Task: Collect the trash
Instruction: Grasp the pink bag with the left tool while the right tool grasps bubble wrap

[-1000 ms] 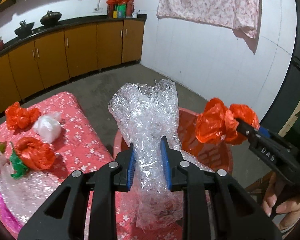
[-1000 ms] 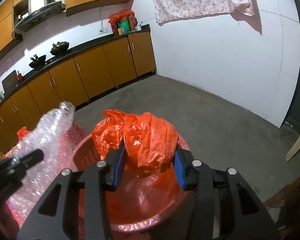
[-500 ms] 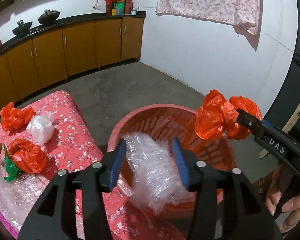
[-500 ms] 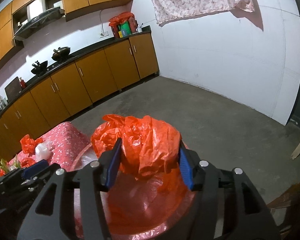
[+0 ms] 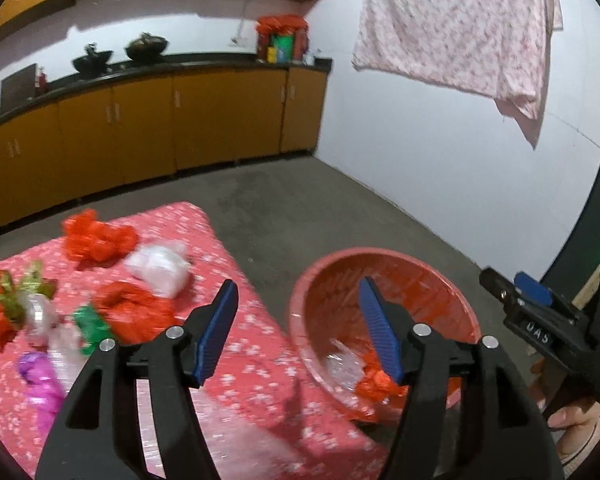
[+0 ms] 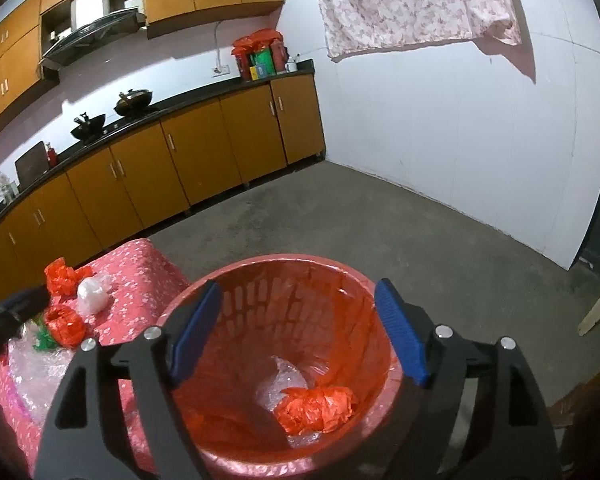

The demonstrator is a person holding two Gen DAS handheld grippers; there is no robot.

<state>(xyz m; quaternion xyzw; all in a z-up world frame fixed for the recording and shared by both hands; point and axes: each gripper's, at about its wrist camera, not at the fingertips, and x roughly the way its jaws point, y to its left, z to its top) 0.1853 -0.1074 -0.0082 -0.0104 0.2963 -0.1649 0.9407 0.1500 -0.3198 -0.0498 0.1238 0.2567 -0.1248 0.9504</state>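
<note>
Both claws just let go: a second ago the left claw (image 5: 296,328) was pinching a wad of bubble wrap and the right claw (image 6: 298,332) had an orange bag, and now both are spread wide with nothing between the pads. Right one hangs straight over the basket (image 6: 204,292), and I can see the orange bag (image 6: 316,402) lying at the bottom with the bubble wrap (image 6: 278,376) tucked just beside and partly under it. So that's two pieces of trash in, clean drop, nothing stuck on the rim as far as I can tell.

Left claw has swung back toward the counter (image 5: 228,236), the one with the pink flowered cloth, right next to the basket. That view is pretty smeared so I'm mid-move there.

Plenty left on the cloth: an orange wad (image 5: 98,238) at the far side, a white bag (image 5: 160,266) beside it, another orange bag (image 5: 134,310) nearer me, some green scrap (image 5: 90,326), a purple thing (image 5: 40,380) close in, plus a red and gold bit (image 5: 4,304) at the left edge. I'd guess we're maybe a quarter done. Next grab looks easiest on the near orange bag, though the crinkly stuff sits touching other scraps, so I might drag a neighbour along.
</note>
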